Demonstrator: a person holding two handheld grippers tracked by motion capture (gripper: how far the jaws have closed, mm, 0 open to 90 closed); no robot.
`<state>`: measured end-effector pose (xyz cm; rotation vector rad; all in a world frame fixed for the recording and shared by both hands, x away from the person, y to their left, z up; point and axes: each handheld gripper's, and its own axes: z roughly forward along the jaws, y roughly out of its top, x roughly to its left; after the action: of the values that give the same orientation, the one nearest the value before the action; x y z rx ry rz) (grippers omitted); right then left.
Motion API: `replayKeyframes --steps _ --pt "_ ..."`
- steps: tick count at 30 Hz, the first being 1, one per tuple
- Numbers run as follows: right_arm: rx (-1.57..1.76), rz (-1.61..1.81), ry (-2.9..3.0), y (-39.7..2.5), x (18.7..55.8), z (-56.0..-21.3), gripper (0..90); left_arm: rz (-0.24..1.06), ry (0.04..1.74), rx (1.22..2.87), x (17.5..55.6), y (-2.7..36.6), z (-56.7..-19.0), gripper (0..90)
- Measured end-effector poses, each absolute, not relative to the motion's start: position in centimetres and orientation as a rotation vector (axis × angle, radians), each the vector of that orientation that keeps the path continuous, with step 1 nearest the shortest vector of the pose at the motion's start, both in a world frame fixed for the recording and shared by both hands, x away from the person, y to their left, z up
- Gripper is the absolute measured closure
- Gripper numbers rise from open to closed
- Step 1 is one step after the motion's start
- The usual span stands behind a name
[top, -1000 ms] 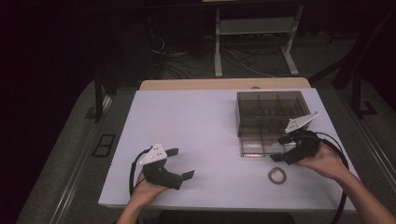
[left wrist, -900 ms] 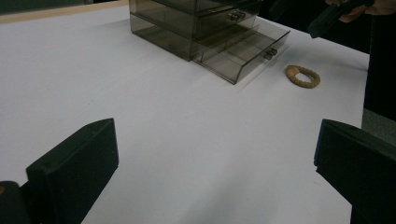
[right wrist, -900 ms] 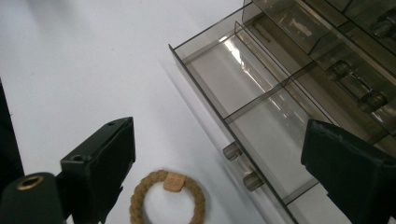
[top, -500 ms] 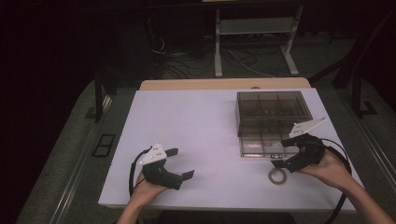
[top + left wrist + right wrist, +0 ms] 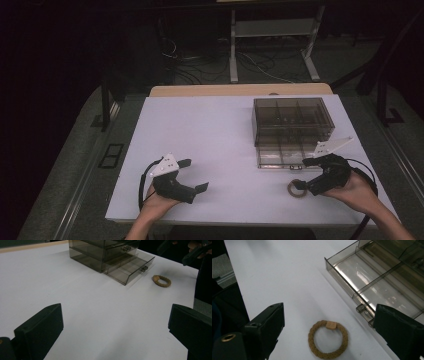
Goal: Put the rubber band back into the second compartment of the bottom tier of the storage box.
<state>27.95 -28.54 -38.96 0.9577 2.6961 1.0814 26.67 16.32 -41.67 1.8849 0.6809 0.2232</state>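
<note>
The right gripper [image 5: 306, 174] hangs low over the tan braided ring [image 5: 328, 339] w/ jaws spread wide and nothing between them; the ring lies flat on the white table [image 5: 220, 135], just beside the pulled-out bottom drawer [image 5: 372, 282] of the smoky clear drawer box [image 5: 290, 120]. The left gripper [image 5: 194, 175] rests near the front-left edge, well apart from the ring, jaws also wide open and empty.
</note>
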Motion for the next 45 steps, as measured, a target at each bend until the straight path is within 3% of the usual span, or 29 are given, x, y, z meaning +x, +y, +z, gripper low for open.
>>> replayKeyframes --steps 32,34,37,39,45 --pt "0.912 1.010 2.780 -27.4 25.0 -41.8 9.6 0.226 0.673 1.888 26.6 16.4 -41.6 0.0" --pt "0.898 1.016 2.795 -27.4 24.9 -42.0 17.4 0.226 0.671 1.889 26.6 16.4 -41.6 0.0" --pt "0.891 1.003 2.802 -27.2 24.9 -42.2 17.5 0.224 0.673 1.889 26.6 16.3 -41.6 0.0" --pt "0.887 1.008 2.810 -27.2 24.9 -42.4 23.7 0.224 0.674 1.888 26.6 16.3 -41.6 0.0" --pt "0.872 0.992 2.830 -27.0 24.8 -43.0 30.7 0.224 0.673 1.889 26.6 16.3 -41.6 0.0"
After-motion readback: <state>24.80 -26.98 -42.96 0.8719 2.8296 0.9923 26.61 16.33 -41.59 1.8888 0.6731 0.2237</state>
